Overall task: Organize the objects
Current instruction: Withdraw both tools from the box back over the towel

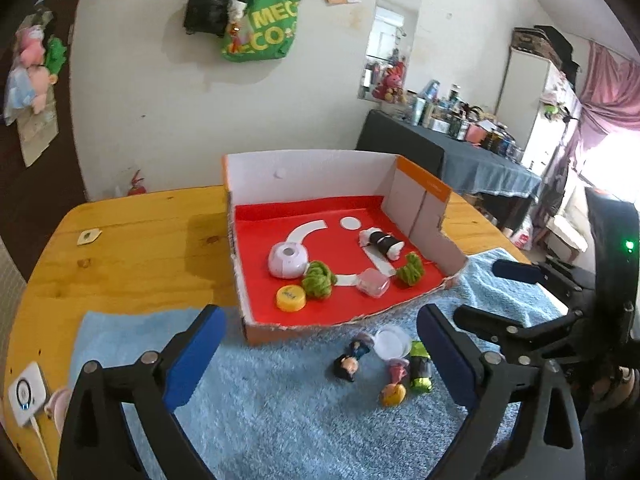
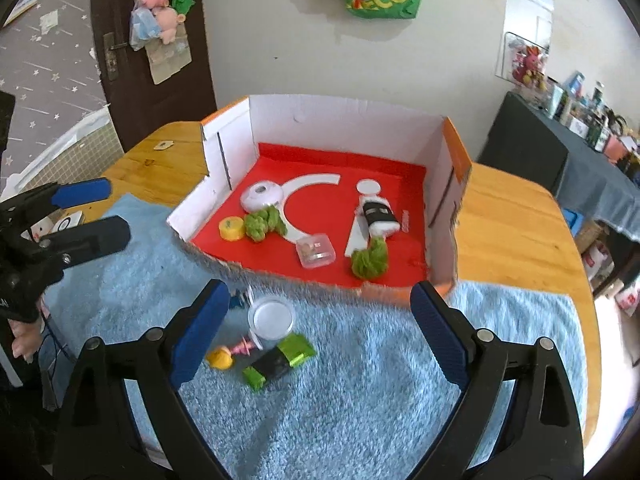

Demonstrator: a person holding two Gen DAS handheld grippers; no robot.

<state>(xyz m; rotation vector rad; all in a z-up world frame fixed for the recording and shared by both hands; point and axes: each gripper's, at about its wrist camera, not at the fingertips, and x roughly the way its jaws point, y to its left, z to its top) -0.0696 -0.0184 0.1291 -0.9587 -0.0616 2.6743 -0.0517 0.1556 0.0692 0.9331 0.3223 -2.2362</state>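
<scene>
The green-and-black foil-wrapped packet [image 2: 279, 361] lies on the fluffy blue towel [image 2: 360, 380] before the cut-open red-floored cardboard box [image 2: 344, 128], long axis slanting up-right. We judge our right gripper [image 2: 320, 336], spread and empty, nearer than our left gripper [image 1: 320, 344], likewise spread and empty.

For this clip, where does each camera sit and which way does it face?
Left wrist: on the left claw, open, facing the red-floored box and toys on the blue towel; the right claw shows at right.
Right wrist: on the right claw, open, facing the same box from further right; the left claw and fingers show at left.
Shared: box, towel, clear lid.
</scene>
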